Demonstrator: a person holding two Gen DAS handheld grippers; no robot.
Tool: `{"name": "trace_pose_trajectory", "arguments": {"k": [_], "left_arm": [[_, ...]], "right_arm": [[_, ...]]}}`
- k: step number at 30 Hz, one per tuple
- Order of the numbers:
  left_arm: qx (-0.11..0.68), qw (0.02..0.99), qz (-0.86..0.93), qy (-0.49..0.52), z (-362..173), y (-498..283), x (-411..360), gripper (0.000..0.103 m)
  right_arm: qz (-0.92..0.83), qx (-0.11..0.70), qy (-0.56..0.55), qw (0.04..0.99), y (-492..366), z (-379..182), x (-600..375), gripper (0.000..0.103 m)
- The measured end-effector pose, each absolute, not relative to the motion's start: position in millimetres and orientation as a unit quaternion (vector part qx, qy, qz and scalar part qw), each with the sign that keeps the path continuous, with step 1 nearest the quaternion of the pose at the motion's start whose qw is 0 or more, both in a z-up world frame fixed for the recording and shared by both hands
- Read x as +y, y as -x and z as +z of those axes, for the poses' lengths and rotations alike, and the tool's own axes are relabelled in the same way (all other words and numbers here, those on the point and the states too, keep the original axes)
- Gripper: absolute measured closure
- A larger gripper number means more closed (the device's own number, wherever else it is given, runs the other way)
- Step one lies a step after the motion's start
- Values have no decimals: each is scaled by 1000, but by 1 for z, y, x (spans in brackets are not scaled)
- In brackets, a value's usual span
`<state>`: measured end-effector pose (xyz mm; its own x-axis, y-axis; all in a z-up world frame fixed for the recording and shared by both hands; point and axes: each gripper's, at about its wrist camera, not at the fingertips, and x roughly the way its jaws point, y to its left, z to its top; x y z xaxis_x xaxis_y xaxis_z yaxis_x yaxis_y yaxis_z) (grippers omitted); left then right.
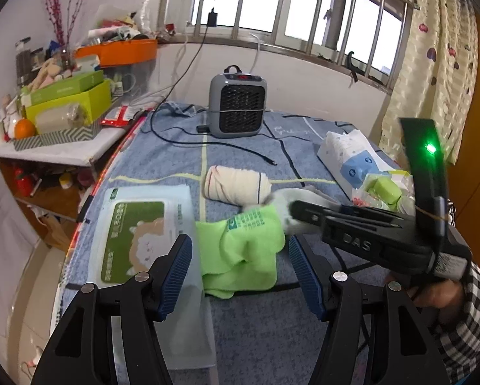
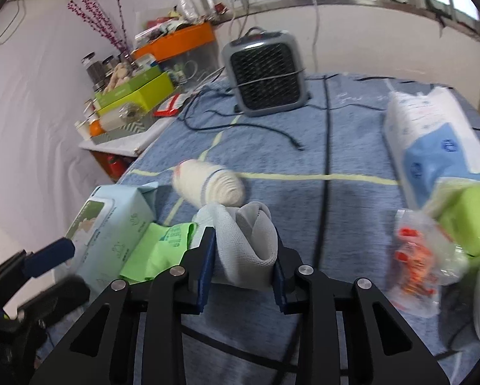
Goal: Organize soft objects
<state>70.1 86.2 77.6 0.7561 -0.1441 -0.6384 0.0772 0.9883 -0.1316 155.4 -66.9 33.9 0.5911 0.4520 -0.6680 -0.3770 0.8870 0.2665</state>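
A grey-white knitted cloth (image 2: 249, 240) is bunched between the blue pads of my right gripper (image 2: 243, 269), which is shut on it just above the blue bedspread (image 2: 304, 199). In the left wrist view the right gripper (image 1: 293, 213) reaches in from the right, held by a hand in a checked sleeve. A bright green cloth (image 1: 243, 250) lies crumpled on the bedspread between the spread fingers of my left gripper (image 1: 240, 269), which is open and not pressing it. A rolled white towel (image 1: 233, 186) lies just beyond both cloths.
A pale blue wet-wipes pack (image 1: 137, 237) lies left of the green cloth. A grey heater (image 1: 238, 106) with a loose black cable (image 1: 240, 150) stands at the back. A tissue pack (image 1: 349, 157), green boxes (image 1: 384, 189) and a plastic bag (image 2: 413, 256) crowd the right. A cluttered shelf (image 1: 57, 150) borders the left.
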Motion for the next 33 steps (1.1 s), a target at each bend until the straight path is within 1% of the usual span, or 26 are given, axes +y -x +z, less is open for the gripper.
{"name": "trace_pose_trajectory", "arguments": {"k": [10,16,22,25,33], "left_arm": [[371,925,-70,46,79,-111,81,40],[387,920,-48,36,76,-142,71,40],[415,910,-10,14,61,-163,63,39],[428,904,-4,20,52,-168,61,38],[427,904,24,24,45,-184,54,38]], "right_arm": [[197,362,-36,910,-129,45,-97,72],[201,348,-40,915,-117,49,-107,72],[204,347,-49,914,-117,47,-114,72],[206,345,-57,914,-118,46,-118,72],[214,339,-63,914,-117,45,-123,72]]}}
